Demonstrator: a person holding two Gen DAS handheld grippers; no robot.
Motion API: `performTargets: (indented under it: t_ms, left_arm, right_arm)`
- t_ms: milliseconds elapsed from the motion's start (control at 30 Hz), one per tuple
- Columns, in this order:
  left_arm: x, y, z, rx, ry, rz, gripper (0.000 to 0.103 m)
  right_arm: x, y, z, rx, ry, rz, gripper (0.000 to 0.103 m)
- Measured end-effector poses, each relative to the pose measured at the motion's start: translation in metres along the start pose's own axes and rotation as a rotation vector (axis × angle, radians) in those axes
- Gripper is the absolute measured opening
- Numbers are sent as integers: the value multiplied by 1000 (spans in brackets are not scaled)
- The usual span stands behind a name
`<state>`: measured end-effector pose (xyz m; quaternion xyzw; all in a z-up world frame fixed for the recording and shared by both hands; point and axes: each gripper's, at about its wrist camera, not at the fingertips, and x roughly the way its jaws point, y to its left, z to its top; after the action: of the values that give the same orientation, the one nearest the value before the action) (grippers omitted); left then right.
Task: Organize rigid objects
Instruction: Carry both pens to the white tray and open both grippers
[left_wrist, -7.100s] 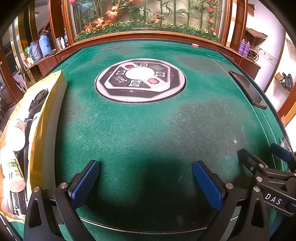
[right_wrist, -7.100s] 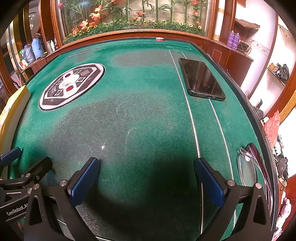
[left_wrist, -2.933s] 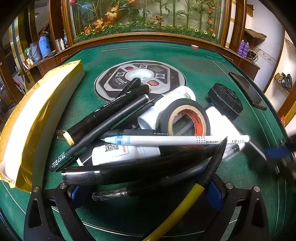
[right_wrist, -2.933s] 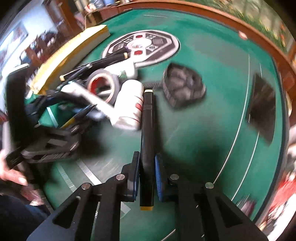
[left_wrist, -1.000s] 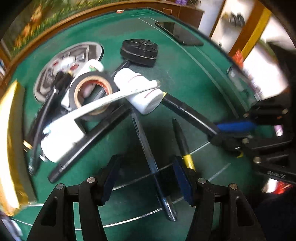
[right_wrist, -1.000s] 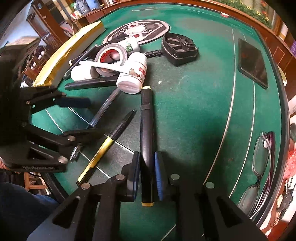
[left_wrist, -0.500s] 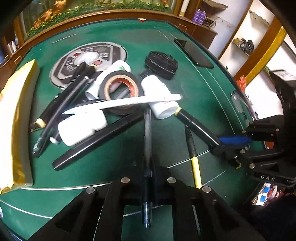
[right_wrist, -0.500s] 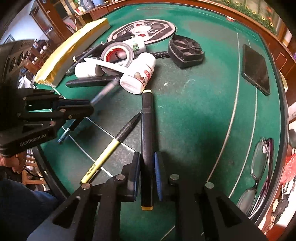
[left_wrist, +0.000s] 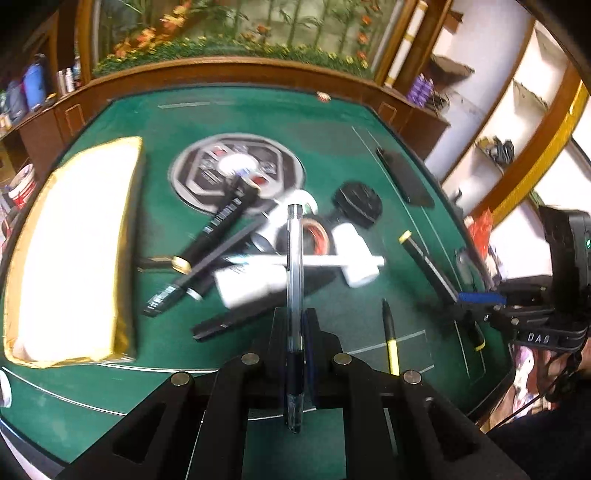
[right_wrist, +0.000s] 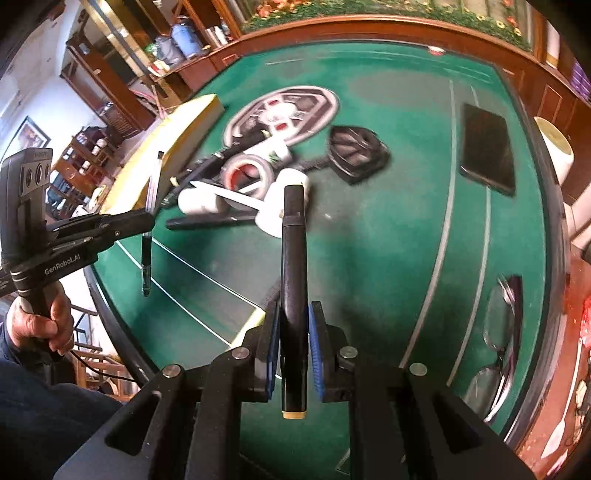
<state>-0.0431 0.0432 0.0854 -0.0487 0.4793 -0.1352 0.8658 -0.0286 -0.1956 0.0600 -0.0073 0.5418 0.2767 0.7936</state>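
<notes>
The left gripper (left_wrist: 295, 328) is clamped on a clear pen (left_wrist: 294, 280) whose body hides the pads, and the pen crosses in front of the blurred pile (left_wrist: 280, 251) of markers, tape and white bottles on the green table (left_wrist: 332, 110), so much of the pile cannot be made out. The right gripper (right_wrist: 293, 332) is clamped on a black marker (right_wrist: 293, 258), its tan end below the pads. The marker covers part of a white bottle (right_wrist: 271, 214), and the yellow pen (left_wrist: 390, 339) is nearly hidden behind it in the right view.
</notes>
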Motion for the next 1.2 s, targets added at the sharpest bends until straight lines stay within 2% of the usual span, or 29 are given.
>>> performTargets:
  t_ms: [300, 433, 667, 800, 900, 1067, 1200]
  left_arm:
    - [-42, 32, 8, -60, -100, 9, 8]
    - [-59, 55, 10, -95, -128, 13, 8]
    - [-75, 106, 10, -151, -152, 67, 8]
    - [-71, 141, 15, -181, -139, 90, 8]
    - [-61, 168, 20, -205, -123, 103, 8]
    - [-38, 208, 32, -235, -89, 121, 8]
    - [-10, 235, 42, -257, -46, 134, 8]
  right_arm:
    - [6, 58, 43, -107, -10, 83, 15]
    - [16, 89, 68, -145, -13, 125, 15]
    - [46, 150, 110, -155, -7, 238, 15]
    - [75, 181, 136, -126, 15, 294, 15]
    - [95, 202, 157, -115, 23, 303, 15]
    - [136, 219, 187, -42, 61, 309, 15]
    - [173, 229, 209, -17, 87, 257, 15]
